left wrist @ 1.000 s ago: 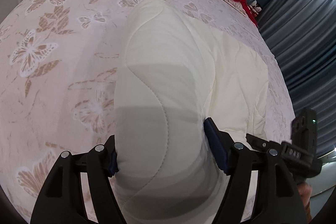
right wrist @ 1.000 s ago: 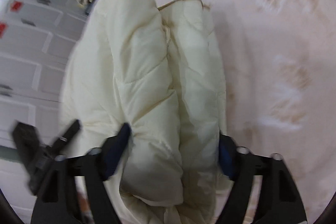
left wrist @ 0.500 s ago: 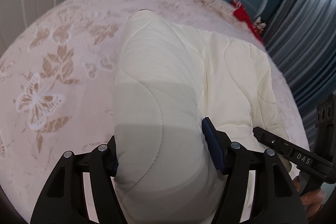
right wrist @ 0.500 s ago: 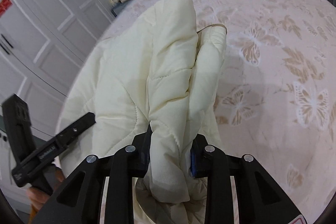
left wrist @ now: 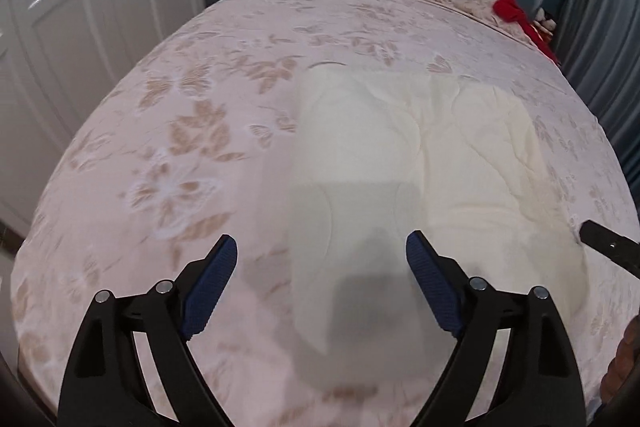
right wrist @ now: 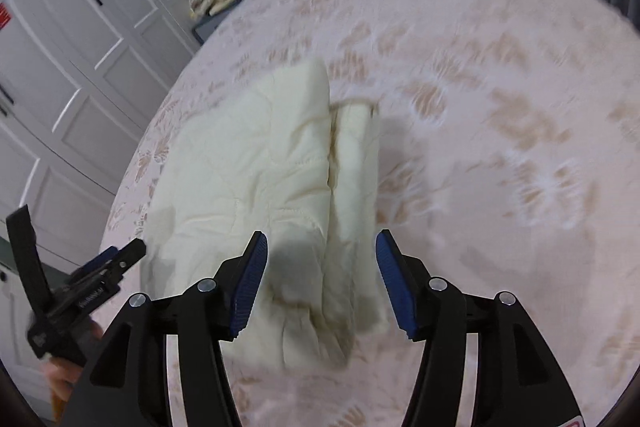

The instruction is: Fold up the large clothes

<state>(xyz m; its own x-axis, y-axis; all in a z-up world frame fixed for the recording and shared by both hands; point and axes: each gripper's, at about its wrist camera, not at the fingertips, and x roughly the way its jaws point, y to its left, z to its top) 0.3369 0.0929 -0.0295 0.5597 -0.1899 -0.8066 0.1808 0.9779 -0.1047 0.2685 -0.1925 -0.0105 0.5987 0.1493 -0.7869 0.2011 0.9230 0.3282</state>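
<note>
Cream quilted garment (left wrist: 420, 163), folded, lying on floral bedspread (left wrist: 224, 115).
Left gripper (left wrist: 322, 283) and right gripper (right wrist: 320, 275): jaws wide, holding nothing; garment's near end lies below, between the fingers.

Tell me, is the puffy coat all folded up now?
Nearly. The cream padded coat lies folded on the bed. Nothing is in hand: left gripper and right gripper are both open. Its near end looks bunched, so perhaps another fold or smoothing remains.

One cream quilted garment (left wrist: 420, 163), two tongs (left wrist: 322, 281) (right wrist: 320, 281), one bed (left wrist: 200, 99), one red cloth (left wrist: 516, 13).
</note>
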